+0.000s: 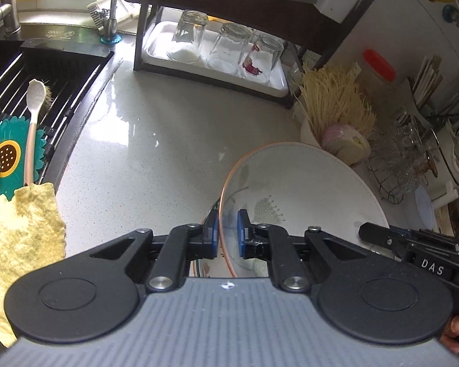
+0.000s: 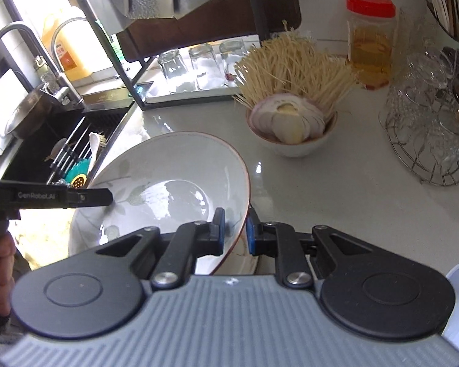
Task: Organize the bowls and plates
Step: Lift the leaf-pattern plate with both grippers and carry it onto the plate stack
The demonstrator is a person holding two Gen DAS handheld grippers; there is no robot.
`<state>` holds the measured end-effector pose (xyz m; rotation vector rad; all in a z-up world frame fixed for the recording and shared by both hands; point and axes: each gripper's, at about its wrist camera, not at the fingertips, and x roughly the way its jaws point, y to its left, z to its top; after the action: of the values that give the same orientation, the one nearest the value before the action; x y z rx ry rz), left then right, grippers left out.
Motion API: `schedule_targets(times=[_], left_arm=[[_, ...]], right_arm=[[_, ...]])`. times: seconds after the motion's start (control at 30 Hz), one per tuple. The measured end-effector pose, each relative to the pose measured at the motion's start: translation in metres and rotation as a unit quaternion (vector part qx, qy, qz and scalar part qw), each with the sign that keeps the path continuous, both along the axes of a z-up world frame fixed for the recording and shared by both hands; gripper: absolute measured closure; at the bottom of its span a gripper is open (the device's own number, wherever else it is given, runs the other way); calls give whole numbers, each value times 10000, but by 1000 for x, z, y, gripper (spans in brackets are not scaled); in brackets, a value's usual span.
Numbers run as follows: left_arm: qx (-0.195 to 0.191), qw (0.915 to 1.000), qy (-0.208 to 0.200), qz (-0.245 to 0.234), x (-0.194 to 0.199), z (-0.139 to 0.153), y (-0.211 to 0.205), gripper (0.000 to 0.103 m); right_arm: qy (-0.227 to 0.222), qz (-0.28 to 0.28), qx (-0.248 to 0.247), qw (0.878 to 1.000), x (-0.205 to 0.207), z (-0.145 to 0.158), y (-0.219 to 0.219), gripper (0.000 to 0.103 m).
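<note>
Both grippers are on one big floral bowl (image 2: 156,189), carried tilted over the pale desk (image 1: 143,140)! The left gripper (image 1: 228,234) has its jaws clenched on the bowl's rim at one side, blue pads either side of the thin orange edge; the right gripper (image 2: 235,232) grips the opposite rim the same way. The bowl's underside is hidden, so whether it touches the desk is impossible to tell. Near the desk's back edge sits a small bowl of sliced onion and dried noodles (image 2: 290,122), and beyond it a red-lidded jar (image 2: 371,39). Three upturned glasses (image 1: 226,49) stand on a white tray under a dark rack. At the desk's left edge the sink (image 1: 46,70) holds a white spoon (image 1: 33,113). A yellow cloth (image 1: 18,238) is cut off by the frame. A wire basket of glassware (image 2: 428,128) is hard to make out.
</note>
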<state>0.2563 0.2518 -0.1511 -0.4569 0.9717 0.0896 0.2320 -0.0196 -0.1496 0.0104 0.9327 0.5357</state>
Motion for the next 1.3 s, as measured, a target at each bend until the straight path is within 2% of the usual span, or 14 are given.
schedule_targets(times=[0.3, 0.47, 0.63, 1.13, 1.3], left_arm=[[87, 9990, 413, -108, 3, -15, -11, 89], [102, 9978, 608, -242, 3, -22, -15, 87], [197, 9963, 794, -267, 3, -28, -17, 86], [381, 9937, 953, -455, 7, -34, -25, 86], [337, 9937, 989, -401, 8, -34, -24, 86]], right_arm=[[381, -113, -31, 9992, 2, -21, -5, 86], [280, -32, -293, 9992, -4, -17, 0, 86], [458, 52, -443, 9980, -2, -26, 3, 86], [741, 16, -630, 9953, 8, -35, 9, 84], [882, -18, -637, 9941, 14, -38, 10, 83]])
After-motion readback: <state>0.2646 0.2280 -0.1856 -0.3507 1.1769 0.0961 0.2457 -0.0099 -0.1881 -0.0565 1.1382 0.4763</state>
